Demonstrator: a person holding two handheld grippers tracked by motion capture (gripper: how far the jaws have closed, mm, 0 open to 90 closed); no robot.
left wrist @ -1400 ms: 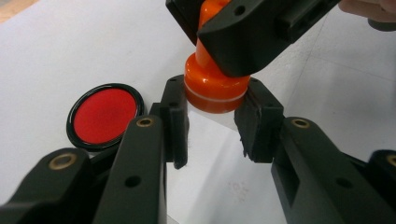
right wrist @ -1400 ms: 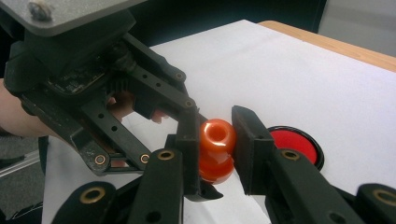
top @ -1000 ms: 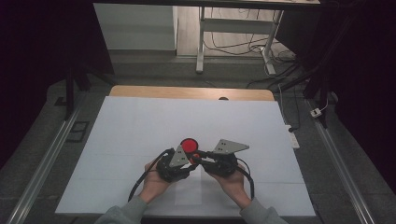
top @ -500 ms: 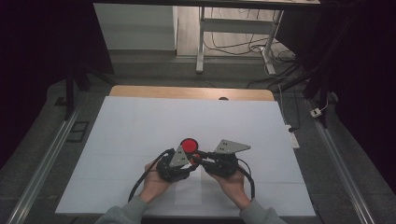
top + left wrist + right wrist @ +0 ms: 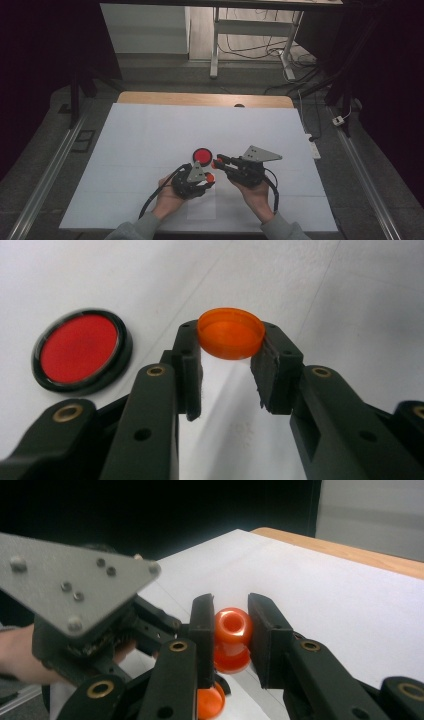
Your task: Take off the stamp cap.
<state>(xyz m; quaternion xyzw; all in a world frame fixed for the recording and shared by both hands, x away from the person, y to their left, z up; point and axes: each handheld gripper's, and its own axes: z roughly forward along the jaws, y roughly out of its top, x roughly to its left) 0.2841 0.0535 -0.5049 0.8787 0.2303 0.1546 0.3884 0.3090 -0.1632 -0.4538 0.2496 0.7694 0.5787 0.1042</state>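
My left gripper [image 5: 231,340] is shut on a shallow orange cap [image 5: 231,333], held by its rim just above the white sheet. My right gripper [image 5: 231,611] is shut on a small orange rounded piece [image 5: 232,628] with a hole in its top. In the high view the left gripper [image 5: 207,180] and the right gripper [image 5: 218,162] point at each other, tips a short way apart, near the table's front middle. The orange cap [image 5: 210,702] sits just below the right gripper's jaws. A red disc with a black rim [image 5: 202,156] [image 5: 80,350] lies flat on the sheet just beyond both tips.
A white sheet [image 5: 150,140] covers most of the wooden table [image 5: 165,98]. Metal rails [image 5: 47,170] run along both sides. Beyond the far edge are a table frame [image 5: 216,45] and floor cables [image 5: 260,50].
The right gripper has drifted slightly to the right. Both grips and the red disc look the same.
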